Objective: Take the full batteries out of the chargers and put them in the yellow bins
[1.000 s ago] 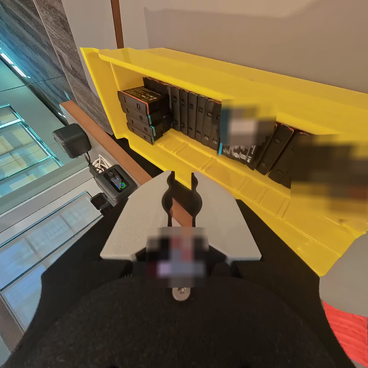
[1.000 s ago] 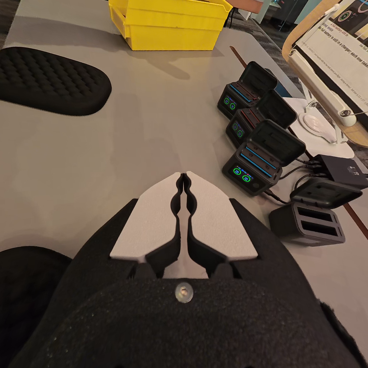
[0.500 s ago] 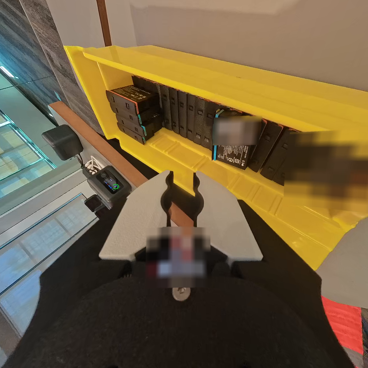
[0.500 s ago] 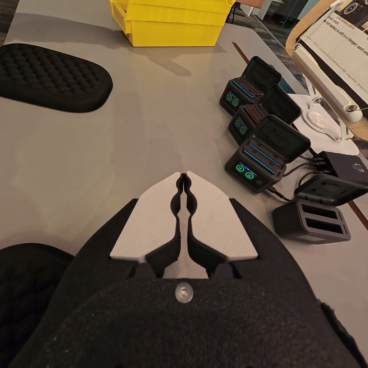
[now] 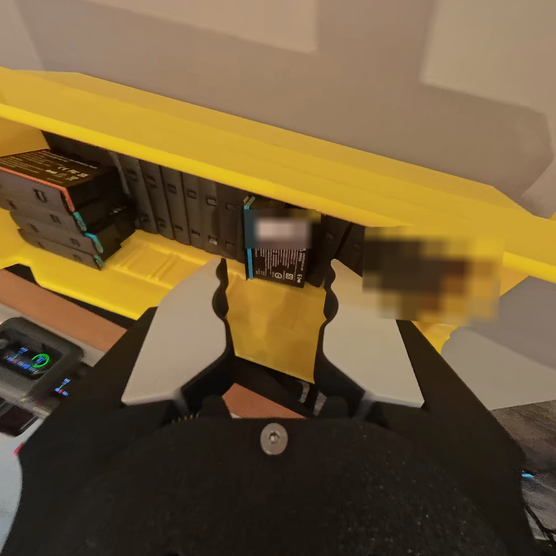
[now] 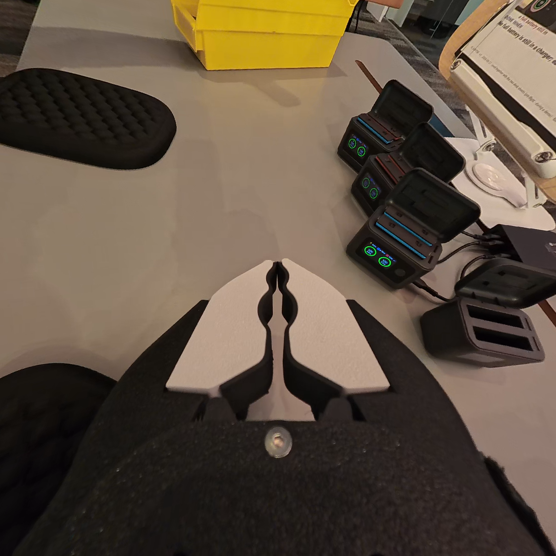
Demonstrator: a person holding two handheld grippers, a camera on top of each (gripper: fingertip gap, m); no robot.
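Observation:
My left gripper is open and empty, tilted over the front lip of a yellow bin. A blue-edged black battery stands in the bin just beyond the fingertips. A row of black batteries and a flat stack fill the bin to the left. My right gripper is shut on nothing, low over the grey table. To its right stand three open chargers with green rings lit; they hold batteries. A fourth open charger has empty slots.
Stacked yellow bins stand at the table's far edge. A black textured pad lies at the left. A black power hub with cables and a sign on a white stand are at the right. A lit charger shows lower left in the left wrist view.
My left gripper has opened and moved closer to the bin; what it held between its fingers is gone from them. My right gripper stays shut and has barely shifted.

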